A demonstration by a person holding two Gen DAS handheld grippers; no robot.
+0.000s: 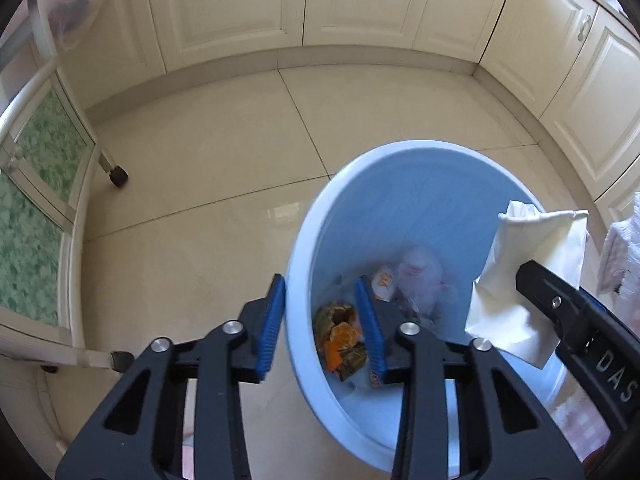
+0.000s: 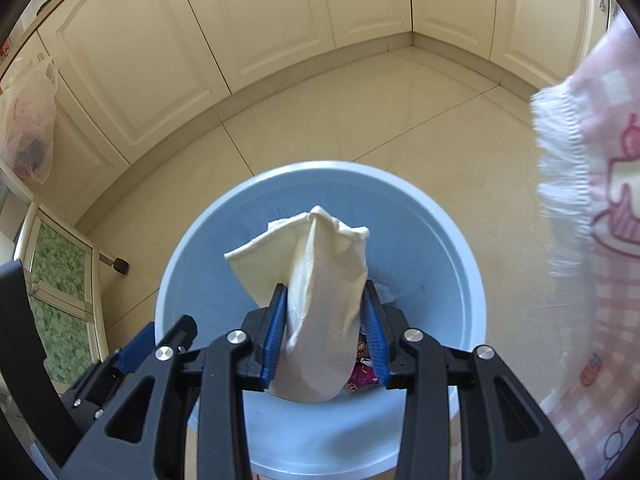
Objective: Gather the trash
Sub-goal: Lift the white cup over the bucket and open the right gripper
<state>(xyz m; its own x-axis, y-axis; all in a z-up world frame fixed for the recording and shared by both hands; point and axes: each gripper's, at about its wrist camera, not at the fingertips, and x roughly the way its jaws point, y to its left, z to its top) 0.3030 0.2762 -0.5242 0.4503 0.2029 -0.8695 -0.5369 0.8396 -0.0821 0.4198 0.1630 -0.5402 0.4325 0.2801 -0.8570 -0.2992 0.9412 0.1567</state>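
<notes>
1. Over the rim of the blue bin (image 1: 400, 184), my left gripper (image 1: 322, 326) points down with its jaws spread and nothing clamped; its left finger sits outside the bin wall, its right finger inside.

2. My right gripper (image 2: 326, 334) hangs above the bin's mouth, angled down into it, and its blue pads (image 2: 275, 340) pinch a crumpled white tissue (image 2: 316, 300). From the left wrist view I see that same gripper come in from the right, the tissue (image 1: 524, 280) standing up from its black finger, above the bin's right rim.

3. Beneath both tools lies a glossy beige tiled floor (image 1: 208, 168). Cream cabinet doors (image 1: 352, 0) wrap around ahead of me and to the right.

4. To the left of my left gripper stands a white unit with green patterned glass panels (image 1: 28, 240), and a black-tipped furniture leg (image 1: 116, 174) rests on the tiles beside it.

5. A thin plastic bag (image 2: 28, 128) hangs at the far left of the right wrist view. A pink checked cloth with a white fringe (image 2: 592, 220) hangs close on the right of my right gripper.

6. Down in the bin, just ahead of my left fingers, lie orange-brown scraps (image 1: 340, 334), a white and pink wrapper (image 1: 420, 276) and other bits I cannot make out. The tissue is held above these, not yet in the bin.
</notes>
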